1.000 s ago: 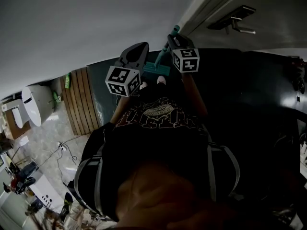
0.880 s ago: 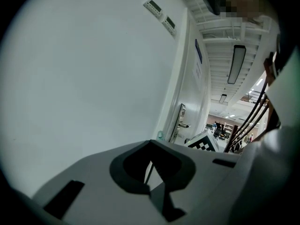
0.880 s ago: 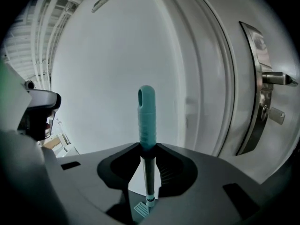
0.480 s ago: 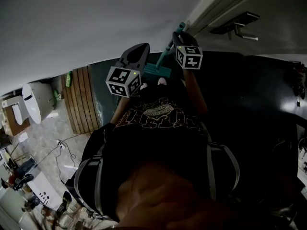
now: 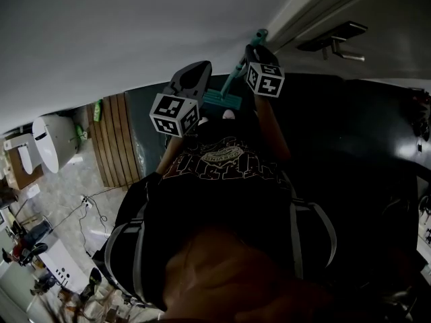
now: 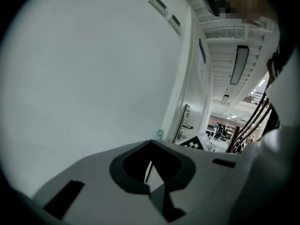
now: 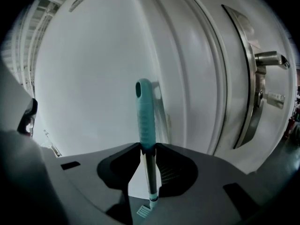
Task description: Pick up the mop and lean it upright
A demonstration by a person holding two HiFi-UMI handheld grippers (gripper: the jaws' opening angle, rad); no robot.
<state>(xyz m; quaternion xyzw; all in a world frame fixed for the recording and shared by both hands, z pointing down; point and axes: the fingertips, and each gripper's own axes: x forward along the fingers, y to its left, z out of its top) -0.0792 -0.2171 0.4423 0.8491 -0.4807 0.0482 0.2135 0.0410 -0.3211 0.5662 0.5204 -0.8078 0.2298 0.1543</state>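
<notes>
While clamped on the shaft, right gripper (image 7: 149, 154): held the mop (image 7: 145, 116) just below its teal grip, with both jaws pressed against the thin metal shaft.
Left gripper (image 6: 151, 167): closed or all but closed, with nothing between the jaws; hung beside the right one, pointed at bare wall, took no part in the hold.
Mop: stood close to upright, teal grip at the top, mop head (image 5: 221, 99) down at the dark floor (image 5: 350, 140), just ahead of the person's foot.
Done: picked up and raised to standing, judging by the upright shaft.
Left to do: resting the top against a support and letting go; probably not yet leaned, being fully carried in the jaws, though impossible to tell whether already touching the wall.
Wall (image 7: 79, 78): plain and white, just behind the grip.
Door frame (image 7: 164, 107): caught the grip's shadow, so likely very near; looked a fair stop against sliding sideways.
Door (image 7: 201, 69): lay to the right of the grip, with its lever handle (image 7: 269, 58) jutting out well apart from the mop.
Room to move: open dark floor on the right; wooden slats (image 5: 114, 140) well apart on the left.
</notes>
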